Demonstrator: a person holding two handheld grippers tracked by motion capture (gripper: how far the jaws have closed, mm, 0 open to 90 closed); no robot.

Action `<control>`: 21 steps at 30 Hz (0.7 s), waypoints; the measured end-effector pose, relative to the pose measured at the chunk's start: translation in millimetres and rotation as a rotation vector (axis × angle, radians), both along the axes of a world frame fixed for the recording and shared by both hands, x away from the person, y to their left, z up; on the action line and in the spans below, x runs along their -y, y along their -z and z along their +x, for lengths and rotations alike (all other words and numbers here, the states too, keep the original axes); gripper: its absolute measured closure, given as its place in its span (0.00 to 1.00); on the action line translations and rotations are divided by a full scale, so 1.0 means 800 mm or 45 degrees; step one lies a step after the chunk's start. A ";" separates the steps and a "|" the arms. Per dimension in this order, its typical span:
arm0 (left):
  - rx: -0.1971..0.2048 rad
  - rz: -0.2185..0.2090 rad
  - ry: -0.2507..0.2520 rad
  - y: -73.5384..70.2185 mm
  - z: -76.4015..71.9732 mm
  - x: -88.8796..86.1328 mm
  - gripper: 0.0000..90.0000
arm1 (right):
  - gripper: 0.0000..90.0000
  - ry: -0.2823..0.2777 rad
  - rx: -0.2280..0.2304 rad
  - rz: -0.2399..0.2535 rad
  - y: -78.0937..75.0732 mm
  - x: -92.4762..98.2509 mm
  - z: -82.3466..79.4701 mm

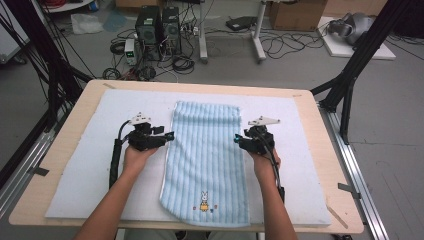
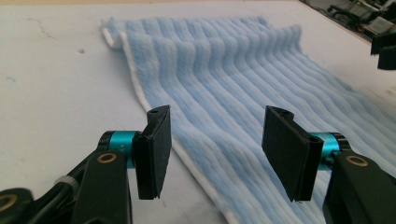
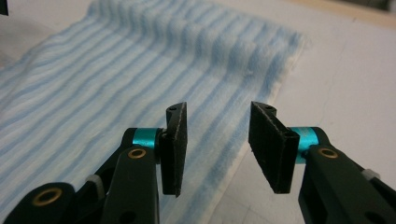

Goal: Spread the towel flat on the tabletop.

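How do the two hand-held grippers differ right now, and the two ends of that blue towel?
The left hand-held gripper sits at the towel's left edge, the right hand-held gripper at its right edge, pointing toward each other. The towel's far end is folded over and plain; its near end lies flat and carries a small rabbit picture. Both grippers have open jaws, gripping nothing.

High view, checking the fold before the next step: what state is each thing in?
Light blue striped towel: lying flat, far end folded over, not gripped.
Left gripper: jaws open, nothing between them.
Right gripper: jaws open, nothing between them.
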State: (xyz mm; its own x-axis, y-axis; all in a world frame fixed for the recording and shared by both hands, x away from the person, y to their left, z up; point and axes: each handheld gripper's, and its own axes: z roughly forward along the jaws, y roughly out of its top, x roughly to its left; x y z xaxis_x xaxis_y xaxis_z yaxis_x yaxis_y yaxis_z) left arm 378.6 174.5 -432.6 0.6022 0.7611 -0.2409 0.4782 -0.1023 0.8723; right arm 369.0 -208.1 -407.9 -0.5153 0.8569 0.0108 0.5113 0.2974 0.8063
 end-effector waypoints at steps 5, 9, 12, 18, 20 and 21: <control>0.014 -0.026 0.043 -0.002 -0.037 -0.005 0.48 | 0.64 -0.031 0.031 0.034 -0.003 -0.001 -0.041; -0.020 -0.024 0.068 0.008 -0.065 -0.009 0.49 | 0.64 -0.066 0.030 0.058 0.004 0.000 -0.069; -0.060 -0.009 0.079 0.014 -0.076 -0.009 0.49 | 0.64 -0.076 0.009 0.033 0.013 0.000 -0.084; -0.101 0.061 0.089 0.020 -0.088 0.005 0.46 | 0.61 -0.070 -0.044 0.016 0.029 0.003 -0.102; -0.111 0.101 0.117 0.022 -0.089 0.014 0.46 | 0.61 -0.074 -0.053 0.002 0.031 0.001 -0.104; -0.117 0.118 0.125 0.023 -0.089 0.018 0.46 | 0.61 -0.076 -0.058 -0.020 0.034 -0.001 -0.106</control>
